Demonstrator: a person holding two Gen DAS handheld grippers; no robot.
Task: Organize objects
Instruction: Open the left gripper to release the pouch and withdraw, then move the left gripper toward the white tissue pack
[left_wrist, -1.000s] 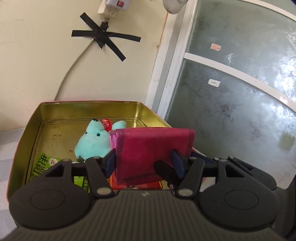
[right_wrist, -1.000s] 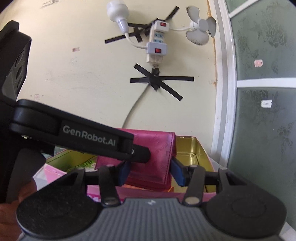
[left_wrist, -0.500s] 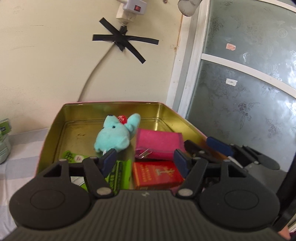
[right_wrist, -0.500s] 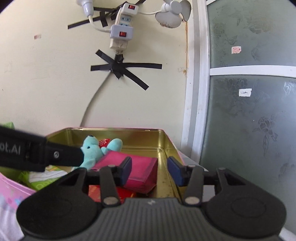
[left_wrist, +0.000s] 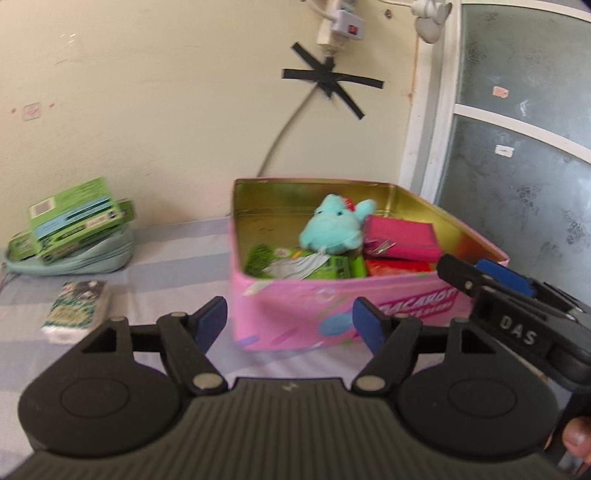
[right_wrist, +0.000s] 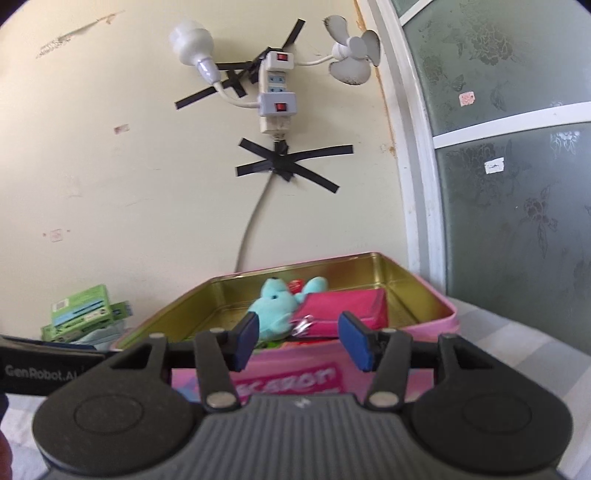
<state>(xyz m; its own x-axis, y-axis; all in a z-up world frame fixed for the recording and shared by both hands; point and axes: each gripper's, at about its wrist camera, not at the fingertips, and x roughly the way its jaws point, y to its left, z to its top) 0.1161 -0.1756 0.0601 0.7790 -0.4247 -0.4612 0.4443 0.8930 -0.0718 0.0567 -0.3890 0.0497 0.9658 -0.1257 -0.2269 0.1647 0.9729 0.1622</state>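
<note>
A pink tin box (left_wrist: 295, 314) (right_wrist: 424, 328) with a gold inside stands on the table by the wall. In it lie a magenta wallet (left_wrist: 400, 240) (right_wrist: 347, 306), a turquoise plush toy (left_wrist: 330, 229) (right_wrist: 273, 306), a red pack (left_wrist: 395, 266) and green packets (left_wrist: 314, 264). My left gripper (left_wrist: 290, 325) is drawn back in front of the tin, jaws opening, nothing between them. My right gripper (right_wrist: 299, 345) sits before the tin's near wall, jaws opening and empty; the left wrist view shows it at the right as the right gripper (left_wrist: 491, 284).
Green boxes (left_wrist: 79, 218) (right_wrist: 83, 312) are stacked on a pale blue pouch (left_wrist: 74, 254) at the left by the wall. A tissue pack (left_wrist: 75, 308) lies on the striped cloth. A power strip (right_wrist: 275, 92) and cable hang on the wall; a frosted glass door (right_wrist: 517, 184) stands at the right.
The magenta wallet, held above the tin by both grippers a second ago, now lies inside it. Both grippers have let go, widened and pulled back from the tin.
</note>
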